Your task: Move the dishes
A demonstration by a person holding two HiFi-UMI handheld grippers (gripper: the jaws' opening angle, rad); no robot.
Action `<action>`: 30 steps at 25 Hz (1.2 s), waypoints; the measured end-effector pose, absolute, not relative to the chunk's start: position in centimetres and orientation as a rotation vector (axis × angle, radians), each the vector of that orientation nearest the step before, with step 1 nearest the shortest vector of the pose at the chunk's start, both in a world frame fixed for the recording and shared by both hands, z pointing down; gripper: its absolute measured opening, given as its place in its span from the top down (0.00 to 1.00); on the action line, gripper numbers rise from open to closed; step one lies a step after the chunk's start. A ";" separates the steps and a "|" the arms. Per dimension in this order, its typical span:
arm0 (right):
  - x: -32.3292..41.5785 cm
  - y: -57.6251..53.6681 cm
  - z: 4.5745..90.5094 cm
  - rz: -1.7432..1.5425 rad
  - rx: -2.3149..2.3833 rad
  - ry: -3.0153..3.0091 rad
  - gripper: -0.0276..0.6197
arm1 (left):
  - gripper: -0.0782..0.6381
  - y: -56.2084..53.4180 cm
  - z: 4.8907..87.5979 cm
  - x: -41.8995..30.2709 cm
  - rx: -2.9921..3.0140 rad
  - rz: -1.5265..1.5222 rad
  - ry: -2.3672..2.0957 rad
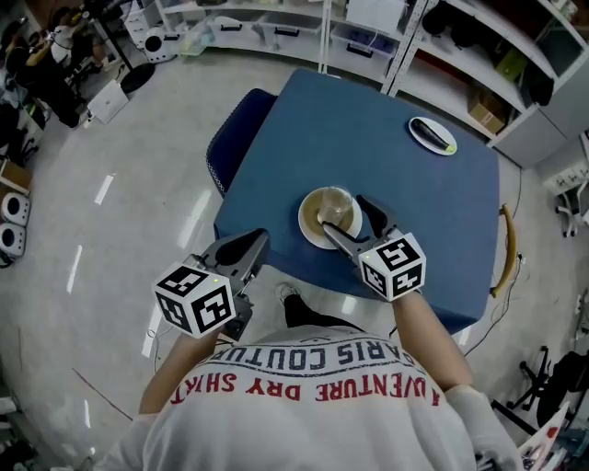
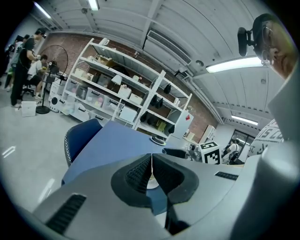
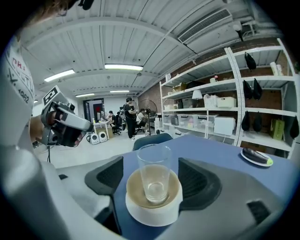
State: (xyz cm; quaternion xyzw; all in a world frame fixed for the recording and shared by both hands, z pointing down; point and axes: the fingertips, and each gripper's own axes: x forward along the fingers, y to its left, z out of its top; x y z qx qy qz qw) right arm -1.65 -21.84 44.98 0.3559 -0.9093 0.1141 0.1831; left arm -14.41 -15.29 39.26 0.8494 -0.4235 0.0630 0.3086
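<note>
A clear glass (image 3: 154,172) stands upright in a tan bowl with a white rim (image 3: 153,201) on the blue table (image 1: 368,147). In the head view the bowl (image 1: 327,217) lies near the table's front edge. My right gripper (image 1: 341,215) is open, its jaws reaching either side of the bowl without touching the glass. My left gripper (image 1: 258,248) is shut and empty, held off the table's front left edge. A white plate with a dark item and something yellow-green (image 1: 432,134) rests at the far right of the table; the same plate (image 3: 256,157) shows in the right gripper view.
A dark blue chair (image 1: 235,138) stands at the table's left side. Shelving racks (image 1: 276,28) run along the back and right. A curved wooden piece (image 1: 507,250) hangs off the table's right edge. People work far to the left (image 2: 21,61).
</note>
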 end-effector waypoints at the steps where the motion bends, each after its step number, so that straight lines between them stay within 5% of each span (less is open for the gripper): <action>1: -1.9 -22.2 45.3 0.323 1.001 -2.561 0.42 | 0.85 -15.6 39.4 -14.5 2.241 0.169 -1.119; 30: -3.7 -25.3 47.1 0.300 0.925 -2.568 0.51 | 0.85 -19.1 40.5 -15.0 2.202 0.187 -1.140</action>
